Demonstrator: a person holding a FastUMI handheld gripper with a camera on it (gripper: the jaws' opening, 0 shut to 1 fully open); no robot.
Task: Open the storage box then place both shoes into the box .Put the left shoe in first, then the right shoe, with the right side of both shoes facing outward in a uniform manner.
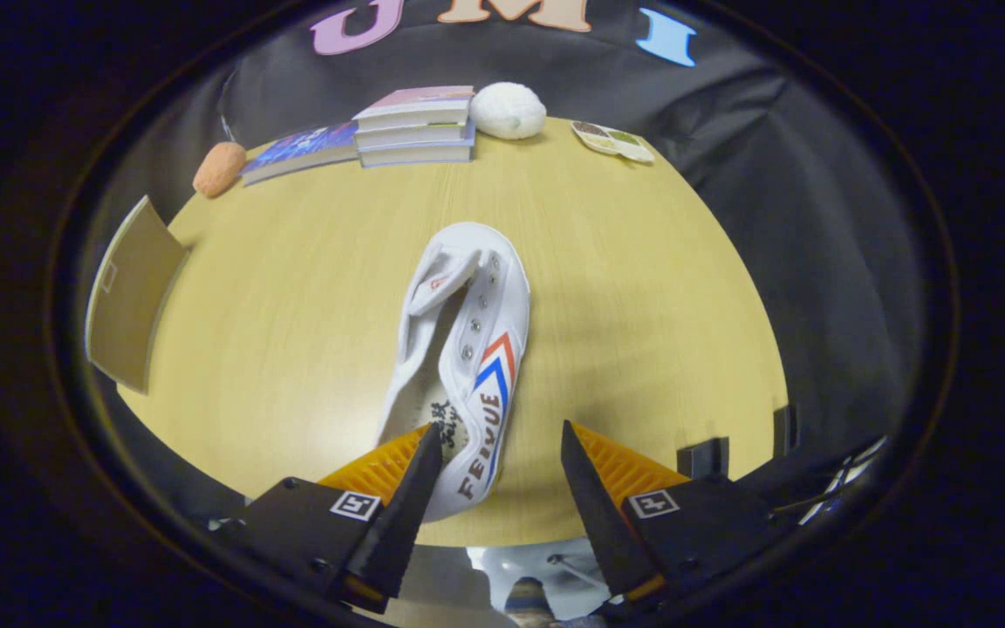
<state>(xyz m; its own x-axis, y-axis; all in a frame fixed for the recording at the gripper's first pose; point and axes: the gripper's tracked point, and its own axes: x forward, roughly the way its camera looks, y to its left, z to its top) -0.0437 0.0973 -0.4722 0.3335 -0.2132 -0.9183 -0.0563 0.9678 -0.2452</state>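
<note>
Pale wood-grain worktop (pixel 625 288), black cloth wall (pixel 764 148) draped behind it, stack of books (pixel 420 126) at the far edge, white fuzzy ball (pixel 508 110) beside them, orange lump (pixel 219 168) at the far corner

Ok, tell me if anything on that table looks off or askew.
The white shoe lies tipped on its side on the table, tongue flopped out, with no laces in its eyelets. Its heel sits at the open tool, one finger at the shoe's opening. Nothing looks spilled or damaged.

The white shoe (pixel 466 349) bears red and blue chevrons; beyond it on the pale wood table (pixel 625 288), an orange sponge (pixel 219 168).
</note>
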